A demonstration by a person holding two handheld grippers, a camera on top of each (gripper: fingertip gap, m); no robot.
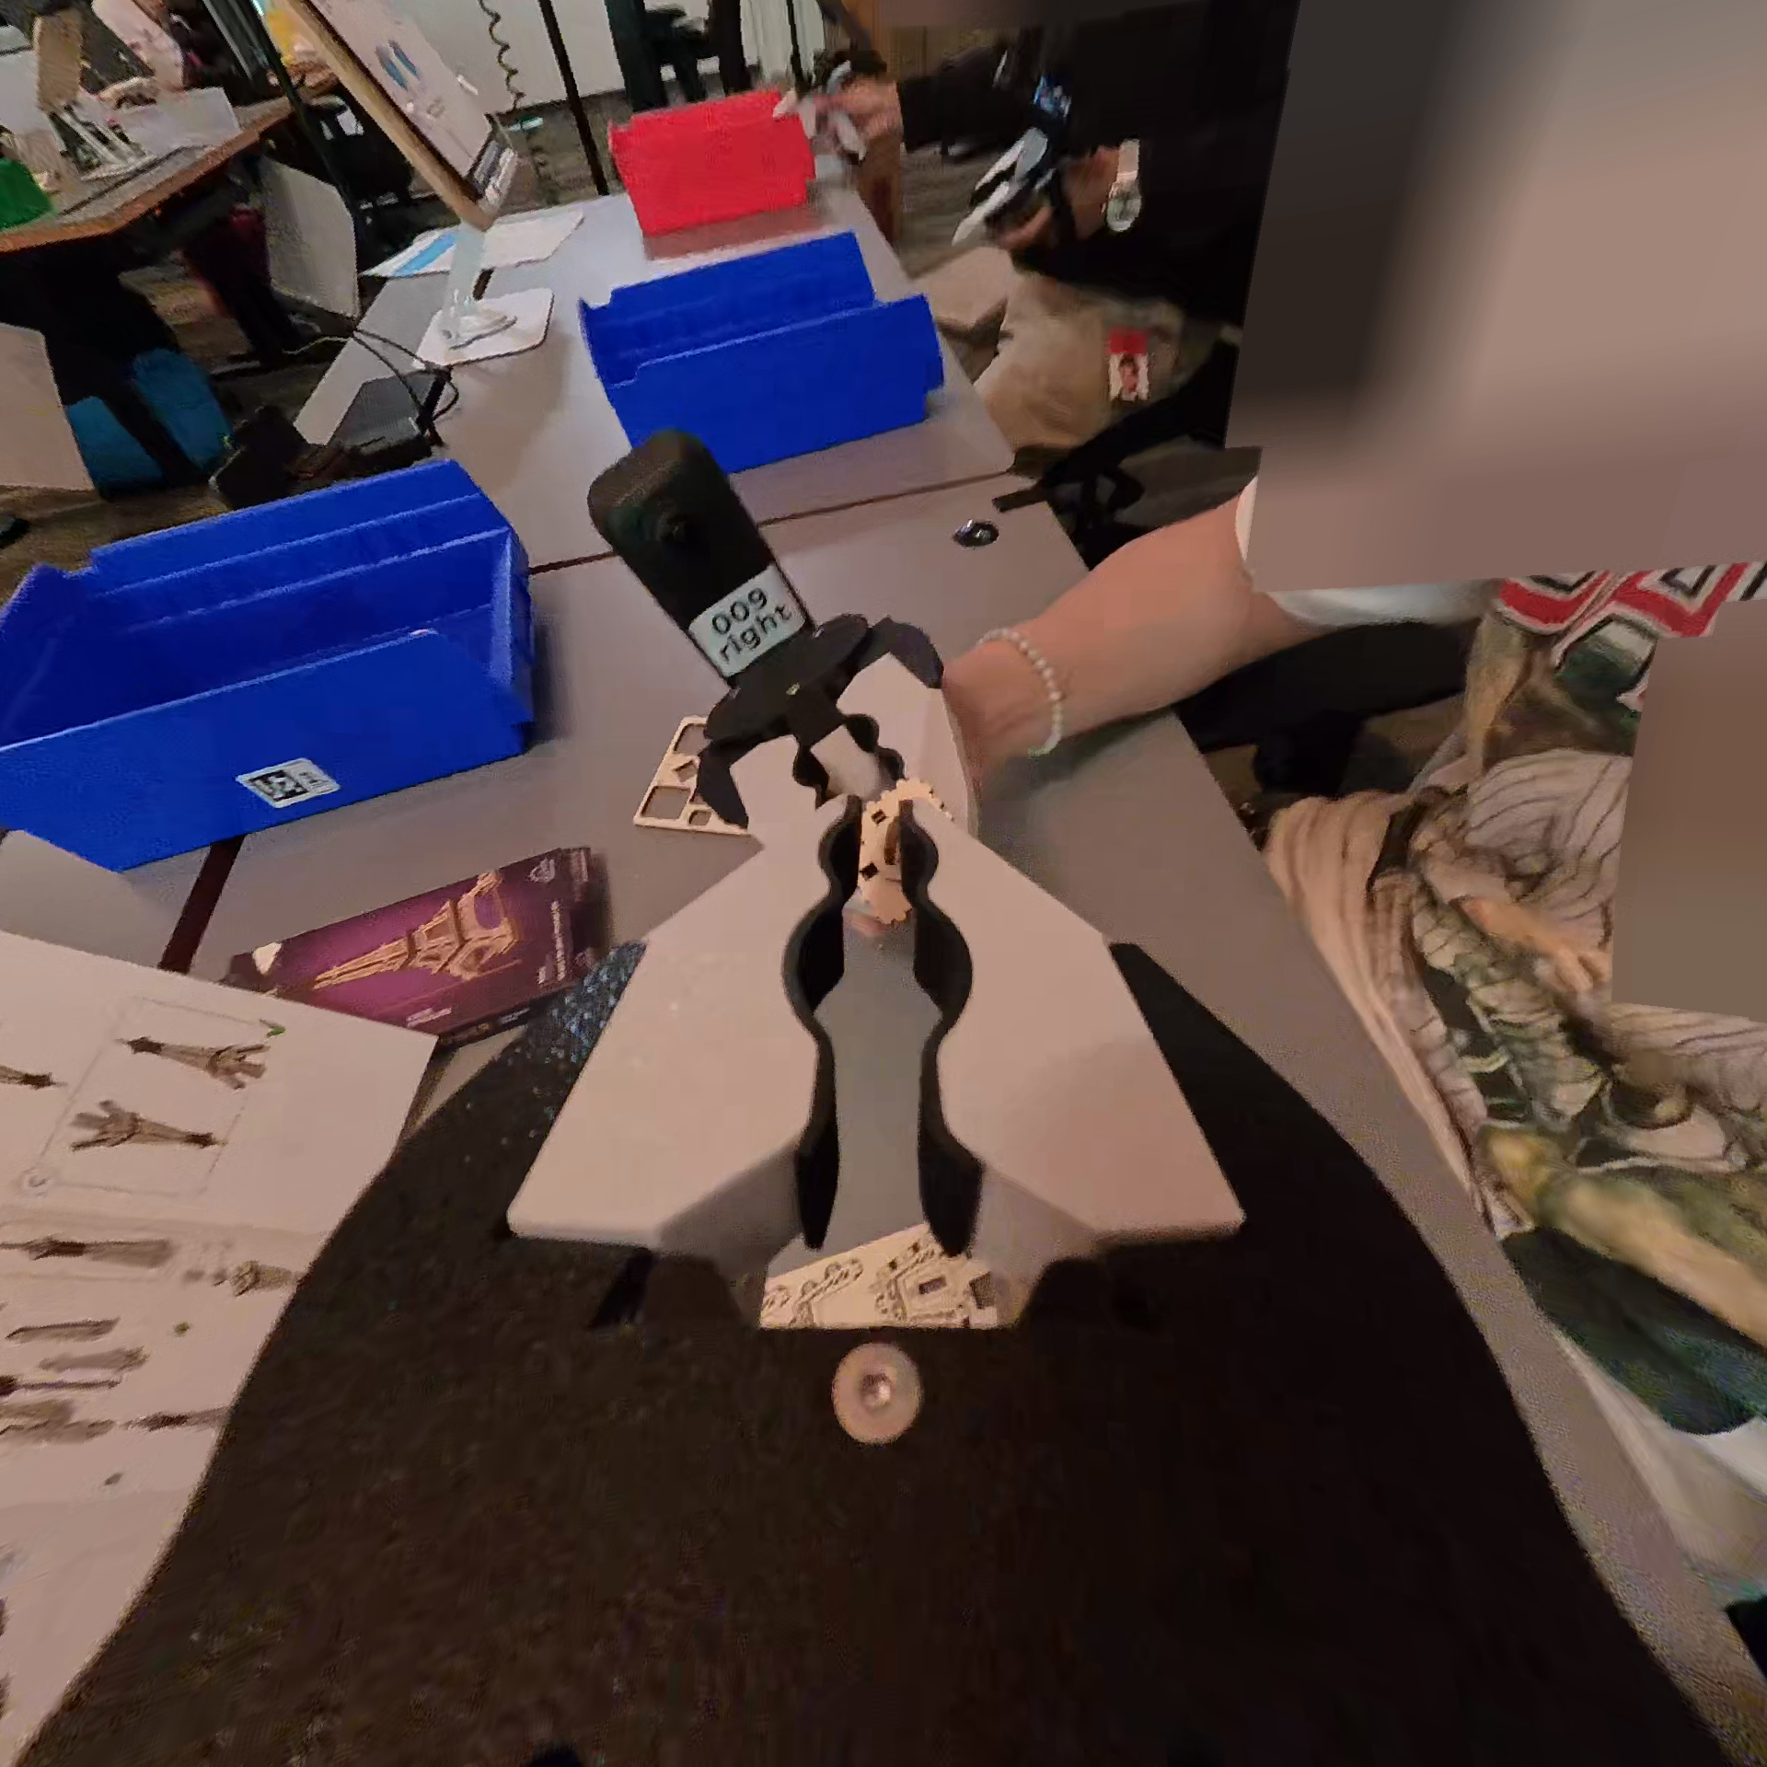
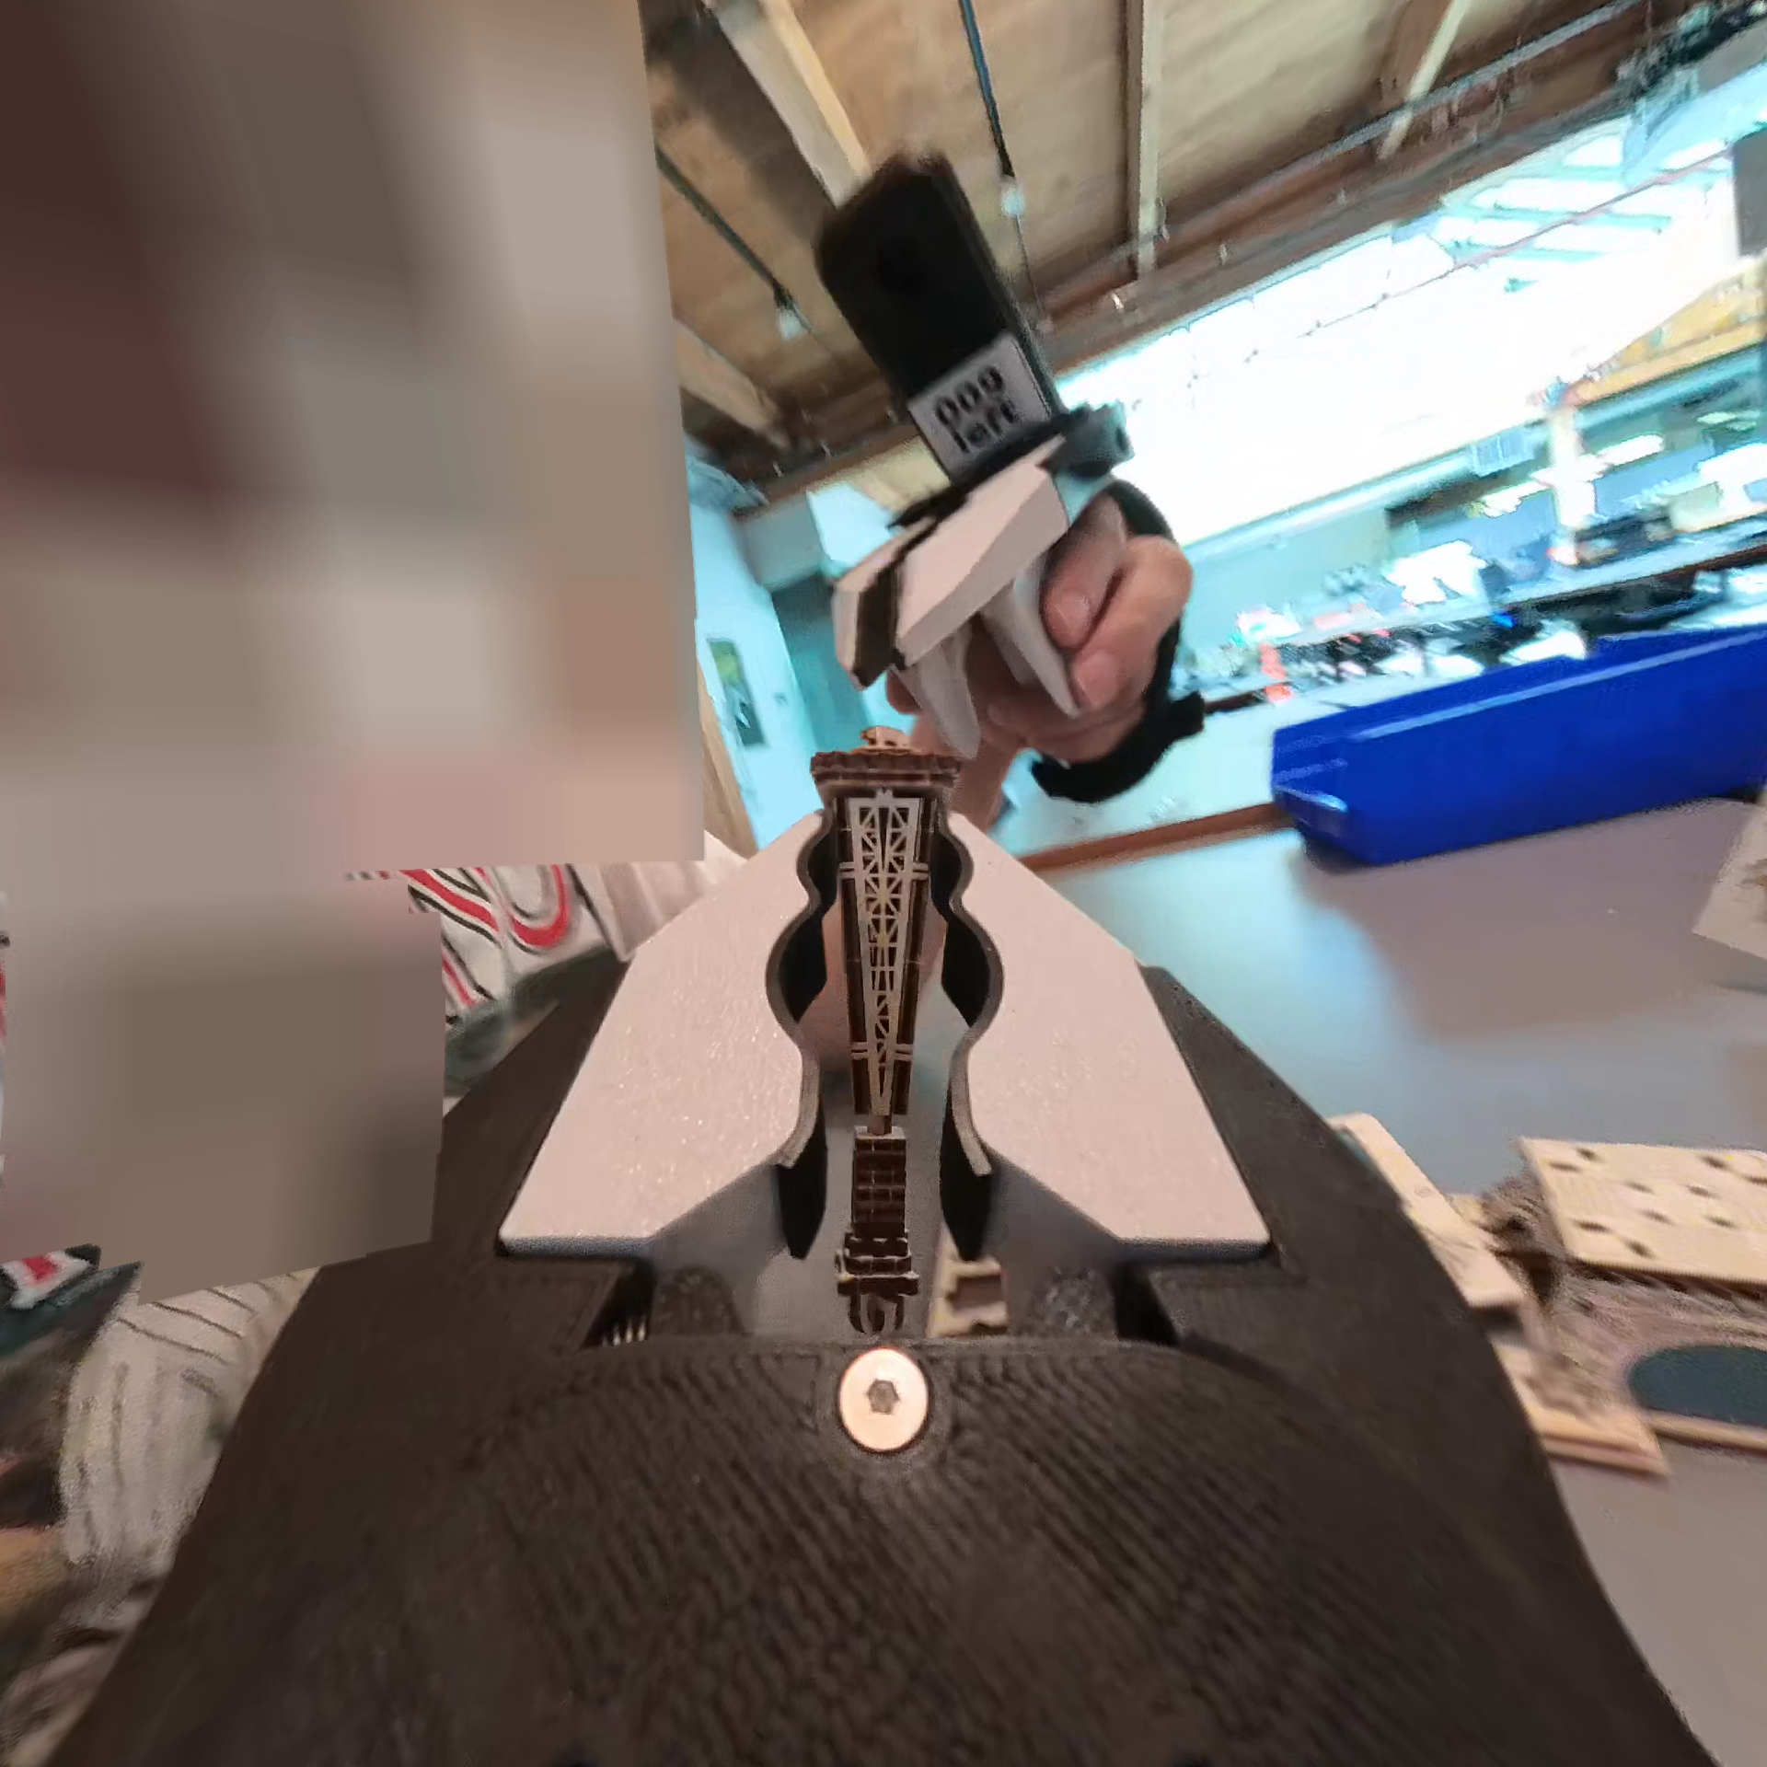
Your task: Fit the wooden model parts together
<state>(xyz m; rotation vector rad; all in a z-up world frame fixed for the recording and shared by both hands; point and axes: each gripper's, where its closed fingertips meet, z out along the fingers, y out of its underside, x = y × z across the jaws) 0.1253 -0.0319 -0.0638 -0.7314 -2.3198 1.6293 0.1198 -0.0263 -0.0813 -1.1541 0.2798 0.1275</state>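
My right gripper (image 2: 884, 832) is shut on a slim wooden tower section (image 2: 882, 966) with a light lattice face. The section lies along the jaws. Its dark toothed top platform (image 2: 884, 773) sticks out past the fingertips. My left gripper (image 1: 882, 827) faces the right gripper (image 1: 856, 779) tip to tip above the grey table (image 1: 1100, 861). Its jaws stand narrow, with the tower's toothed top (image 1: 884, 861) at their tips. I cannot tell whether they pinch it. In the right wrist view the left gripper (image 2: 908, 708) hangs just above and behind the tower top, held by a hand (image 2: 1109, 631).
Two blue bins (image 1: 268, 660) (image 1: 765, 373) and a red bin (image 1: 712, 158) stand behind. A purple model box (image 1: 430, 942) and an instruction sheet (image 1: 172, 1195) lie at the left. Punched wooden part sheets (image 1: 684, 794) (image 2: 1645, 1214) lie on the table. A person's forearm (image 1: 1100, 660) reaches in from the right.
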